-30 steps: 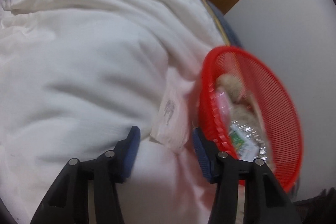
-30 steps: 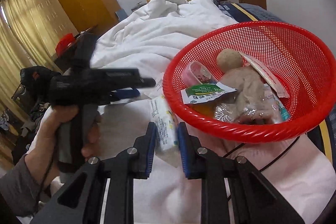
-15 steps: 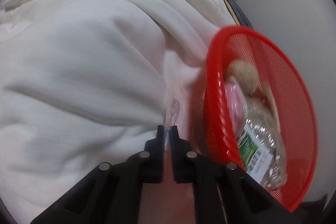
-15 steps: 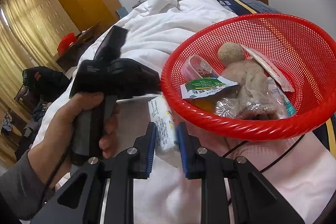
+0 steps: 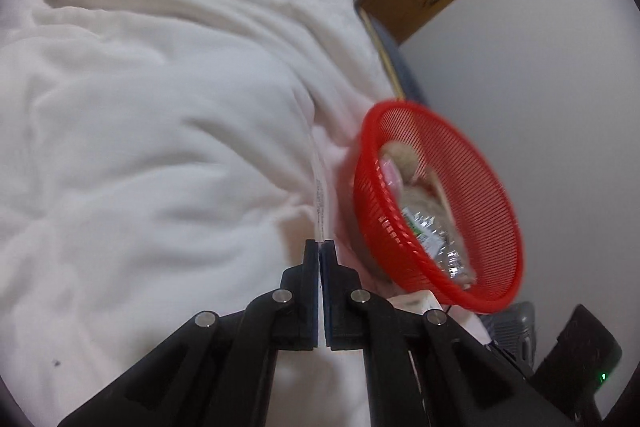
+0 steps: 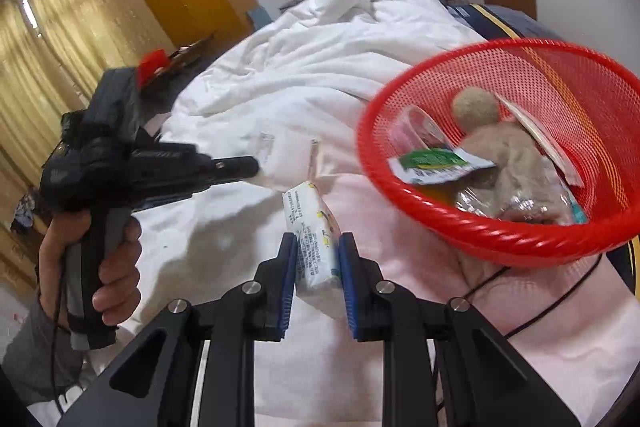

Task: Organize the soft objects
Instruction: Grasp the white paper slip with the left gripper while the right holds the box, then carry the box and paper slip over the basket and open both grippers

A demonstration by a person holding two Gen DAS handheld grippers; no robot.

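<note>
We saw a small white tissue packet (image 6: pixel 314 247), printed with dark text and a touch of yellow, clamped upright between the blue pads of the right tongs (image 6: pixel 318 259) just above the bed. The left tongs (image 5: pixel 321 247) were pinched together on the edge of a thin, clear flat packet (image 5: pixel 320 195) that rose edge-on from their tips, so we could not read its print. A red mesh basket (image 6: pixel 460 211) sat tilted on the pale pink sheet (image 6: pixel 400 227), just beside the white duvet (image 6: pixel 320 67). Inside it lay a beige plush toy (image 6: pixel 508 155) with a round head, a green-and-white sachet (image 6: pixel 432 163), a clear pink-tinted pouch (image 6: pixel 416 131) and crinkled clear wrapping (image 6: pixel 516 205). The basket's far rim was blurred in the left wrist view, and the toy's lower half was hidden under the wrappers. A black cable (image 6: pixel 536 315) ran out from beneath the basket.
</note>
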